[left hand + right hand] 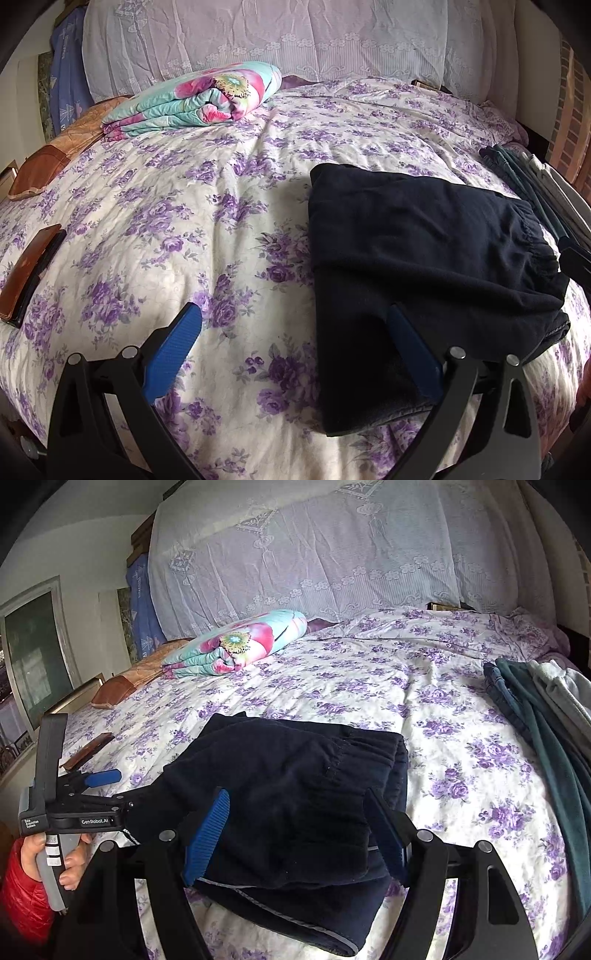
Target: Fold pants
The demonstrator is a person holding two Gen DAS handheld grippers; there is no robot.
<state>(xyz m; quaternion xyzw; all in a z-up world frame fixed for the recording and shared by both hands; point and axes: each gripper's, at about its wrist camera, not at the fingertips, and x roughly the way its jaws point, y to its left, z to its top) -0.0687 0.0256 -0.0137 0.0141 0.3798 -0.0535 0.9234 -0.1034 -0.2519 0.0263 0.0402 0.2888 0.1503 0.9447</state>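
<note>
The dark navy pants [424, 258] lie folded into a thick rectangle on the purple floral bedsheet [184, 221], elastic waistband toward the right. My left gripper [293, 310] is open wide; its right finger [410, 343] hovers over the pants' near left edge and its left finger is over bare sheet. In the right wrist view the pants [295, 775] bulge up between the spread fingers of my right gripper [295, 797], which is open and straddles the top fold at the waistband end. A hand in a red sleeve [22, 893] holds the left gripper, whose one blue finger [105, 777] shows.
A folded floral quilt [195, 99] lies at the far left by a brown pillow [48, 166]. A brown flat case [29, 273] rests near the left edge. Several other garments [543, 738] are piled along the right edge. A lace-covered headboard [332, 554] stands behind.
</note>
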